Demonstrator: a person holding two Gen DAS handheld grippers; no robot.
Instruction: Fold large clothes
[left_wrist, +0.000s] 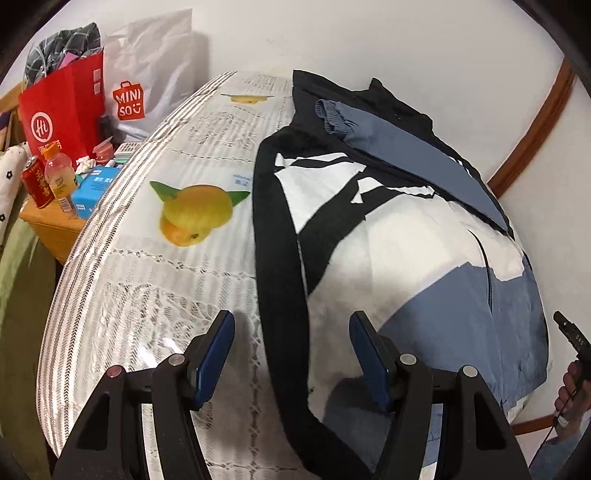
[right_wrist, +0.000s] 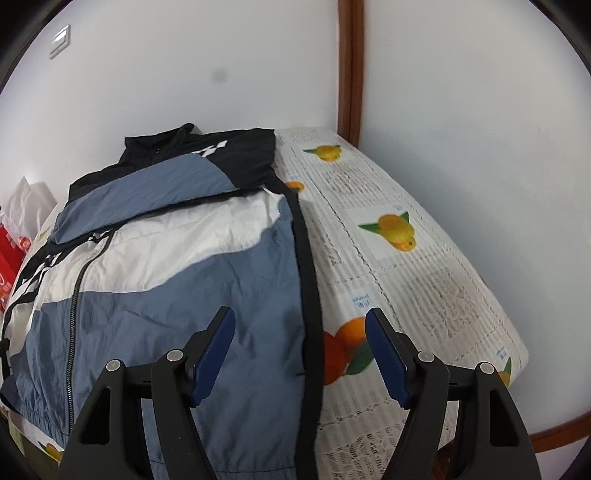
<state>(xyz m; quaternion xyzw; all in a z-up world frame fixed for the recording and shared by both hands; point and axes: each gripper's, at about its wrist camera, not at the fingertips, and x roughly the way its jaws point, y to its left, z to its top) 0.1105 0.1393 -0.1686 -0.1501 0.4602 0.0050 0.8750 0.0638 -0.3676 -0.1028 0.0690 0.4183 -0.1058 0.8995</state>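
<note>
Jacket (right_wrist: 177, 266) lies flat beneath both grippers, left (left_wrist: 291, 354) and right (right_wrist: 301, 354), fingers spread apart, gripping nothing.

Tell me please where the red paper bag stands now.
In the left wrist view, the red paper bag stands at the upper left, beside the bed, just left of the white Miniso bag and behind the bottles.
</note>
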